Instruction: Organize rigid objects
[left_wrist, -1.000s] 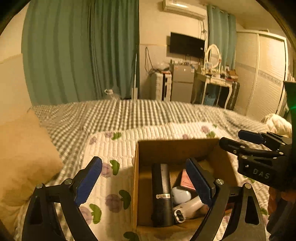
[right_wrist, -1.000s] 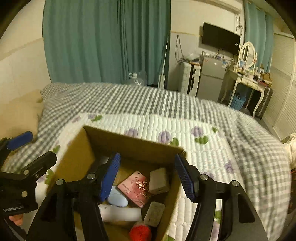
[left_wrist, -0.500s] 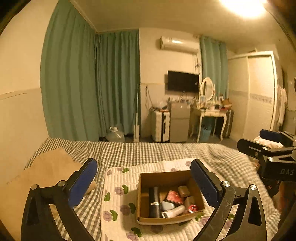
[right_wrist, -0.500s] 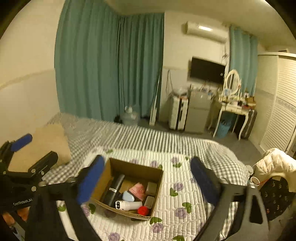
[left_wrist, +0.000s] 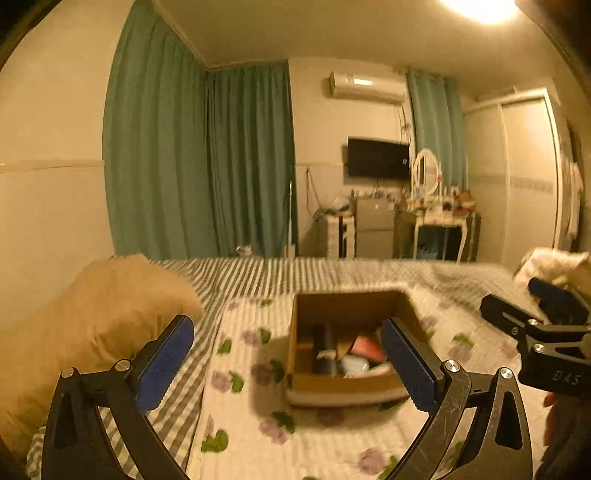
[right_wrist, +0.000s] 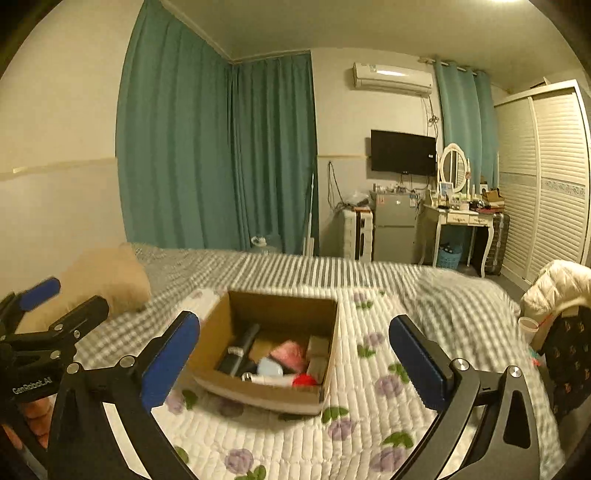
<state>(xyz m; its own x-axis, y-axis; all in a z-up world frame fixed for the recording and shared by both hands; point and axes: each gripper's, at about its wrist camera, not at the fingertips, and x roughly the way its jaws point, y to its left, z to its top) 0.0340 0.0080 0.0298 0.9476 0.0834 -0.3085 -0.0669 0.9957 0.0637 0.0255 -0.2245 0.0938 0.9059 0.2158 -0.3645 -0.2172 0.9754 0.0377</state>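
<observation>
A cardboard box (right_wrist: 269, 354) sits at lower centre of the right wrist view, on a white floral quilt (right_wrist: 369, 398) spread over a grey checked bed (right_wrist: 295, 269). Inside lie a black cylinder (right_wrist: 240, 347), a pink item (right_wrist: 290, 350), a pale blue piece (right_wrist: 269, 365), a white tube (right_wrist: 273, 379) and a red ball (right_wrist: 304, 380). The right gripper (right_wrist: 293, 358) hangs above the box, its 2 blue-padded fingers (right_wrist: 417, 365) spread wide and empty. The left gripper (left_wrist: 288, 363) is likewise spread wide with nothing between its fingers (left_wrist: 164, 362). A tan pillow (left_wrist: 85, 325) lies at left.
</observation>
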